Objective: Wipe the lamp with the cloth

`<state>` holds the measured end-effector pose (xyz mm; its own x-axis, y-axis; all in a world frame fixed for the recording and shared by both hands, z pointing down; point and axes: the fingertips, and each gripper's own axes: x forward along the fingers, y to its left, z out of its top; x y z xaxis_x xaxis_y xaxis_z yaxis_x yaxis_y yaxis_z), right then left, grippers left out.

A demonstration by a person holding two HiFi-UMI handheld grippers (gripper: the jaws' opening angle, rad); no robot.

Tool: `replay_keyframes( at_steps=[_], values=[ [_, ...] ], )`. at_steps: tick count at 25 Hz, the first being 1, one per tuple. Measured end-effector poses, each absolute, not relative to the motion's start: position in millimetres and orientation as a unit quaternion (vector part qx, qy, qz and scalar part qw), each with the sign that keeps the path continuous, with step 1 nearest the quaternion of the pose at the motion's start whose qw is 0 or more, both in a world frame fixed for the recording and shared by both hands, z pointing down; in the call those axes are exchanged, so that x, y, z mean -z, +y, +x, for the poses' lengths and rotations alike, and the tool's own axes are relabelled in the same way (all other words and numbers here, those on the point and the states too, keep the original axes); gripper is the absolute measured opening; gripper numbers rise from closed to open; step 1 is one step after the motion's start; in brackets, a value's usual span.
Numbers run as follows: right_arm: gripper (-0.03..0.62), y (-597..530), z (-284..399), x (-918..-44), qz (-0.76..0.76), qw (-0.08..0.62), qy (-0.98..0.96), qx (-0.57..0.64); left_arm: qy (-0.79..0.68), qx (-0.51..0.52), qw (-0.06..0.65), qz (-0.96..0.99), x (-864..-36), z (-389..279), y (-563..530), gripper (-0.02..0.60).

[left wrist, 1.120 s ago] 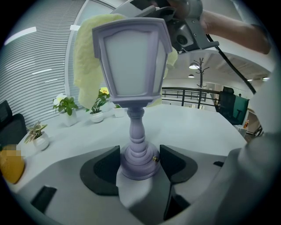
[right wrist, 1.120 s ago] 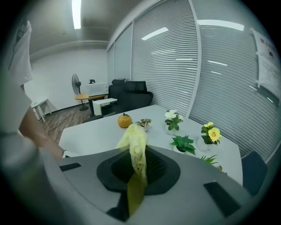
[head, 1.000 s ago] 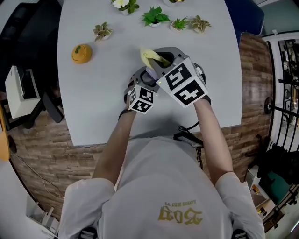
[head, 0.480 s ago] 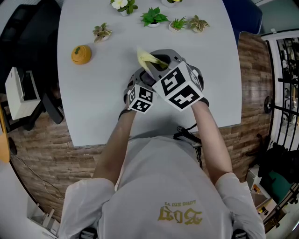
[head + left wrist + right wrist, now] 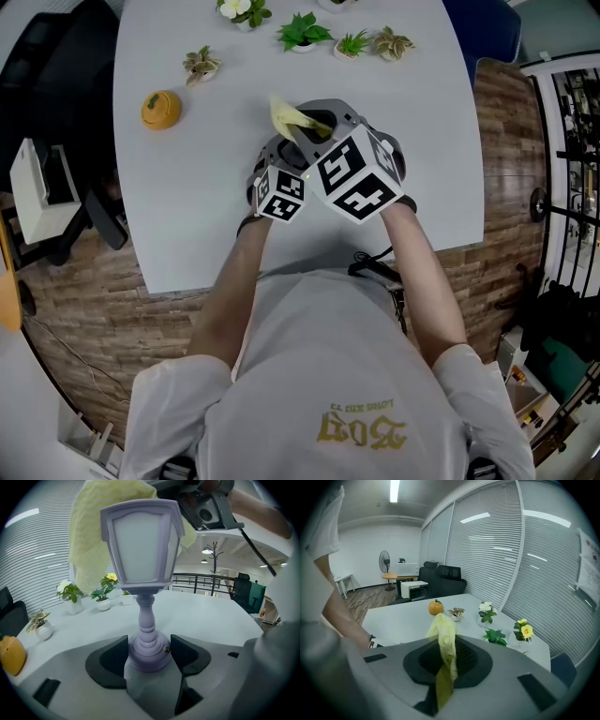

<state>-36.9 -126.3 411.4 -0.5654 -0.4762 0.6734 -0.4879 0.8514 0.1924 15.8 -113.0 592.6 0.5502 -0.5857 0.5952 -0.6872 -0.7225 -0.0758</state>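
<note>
Worktop [image 5: 187, 216], pale grey, fills the head view, and both of the person's arms reach in over its near edge. A lavender lamp [image 5: 143, 541] stands upright near the middle. The left hand-held gripper [image 5: 149, 654] has its jaws closed against both sides of the lamp's round base. A yellow cloth [image 5: 444, 639], pinched in the right hand-held gripper [image 5: 447, 660], drapes against the lantern's top and far side. An orange ornament [image 5: 160, 108] and small potted plants [image 5: 202, 64] sit well apart, toward the far edge.

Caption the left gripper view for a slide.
Left gripper shut on the base of the lamp, with the yellow cloth hanging behind its shade.
</note>
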Motion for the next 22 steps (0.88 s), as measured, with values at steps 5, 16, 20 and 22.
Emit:
replay_keyframes(
  at_steps=[5, 16, 20, 22],
  values=[
    [0.034, -122, -37, -410, 0.274, 0.381, -0.883, -0.001, -0.364, -0.307, 0.082, 0.876, -592, 15, -113, 0.287],
    [0.034, -113, -37, -409, 0.275, 0.385, -0.881, 0.004, -0.364, -0.306, 0.082, 0.876, -591, 15, -113, 0.287],
    [0.034, -107, -36, -410, 0.273, 0.383, -0.883, 0.002, -0.365, -0.305, 0.083, 0.876, -593, 15, -113, 0.287],
    [0.033, -104, -35, -410, 0.271, 0.382, -0.884, 0.0, -0.364, -0.304, 0.083, 0.876, -593, 16, -113, 0.287]
  ],
)
